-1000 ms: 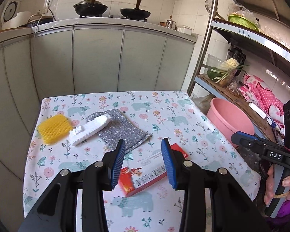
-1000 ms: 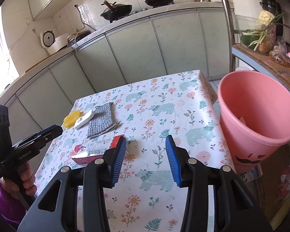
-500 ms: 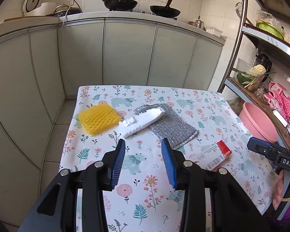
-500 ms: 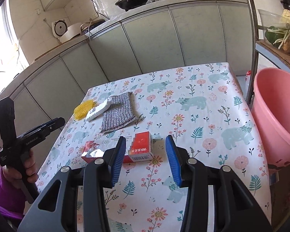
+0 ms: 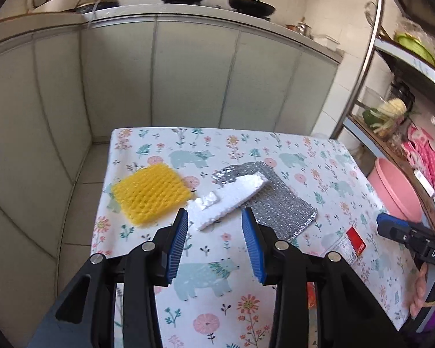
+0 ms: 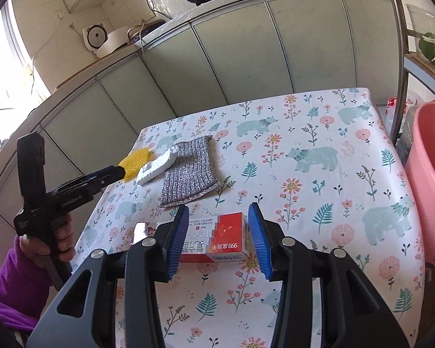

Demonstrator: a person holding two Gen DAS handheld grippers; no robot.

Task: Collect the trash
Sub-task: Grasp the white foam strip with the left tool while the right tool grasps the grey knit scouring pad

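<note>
**Both grippers poised over trash on the floral tabletop**

The left gripper point(image 5: 214, 242) hangs above the tabletop point(image 5: 275, 150) with its blue pads apart and nothing between them. Just beyond its tips lies the white foam piece point(image 5: 227, 200), slanted, its lower end toward the left pad and its upper end resting on the silver bubble mailer point(image 5: 278, 200). The yellow foam net point(image 5: 150, 192) sits beside the foam, close to the tabletop's left edge. All three lie toward the left half of the cloth, with the far edge and far right corner bare of trash.

The right gripper point(image 6: 219, 240) is also spread, its pads standing on either side of the red and white medicine box point(image 6: 217, 237). The box lies flat on the tabletop near the front left part of the cloth, its red end toward the right pad; a gap shows on the right side, and on the left the pad hides the box's side, so contact there cannot be told. The box looks to rest on the cloth, not lifted.

In the right wrist view the left gripper's tip reaches over the yellow net and foam at the left edge, held by a hand point(image 6: 47, 246) in a purple sleeve point(image 6: 11, 284). A pink bucket point(image 6: 432, 179) stands just off the tabletop's right edge
</note>
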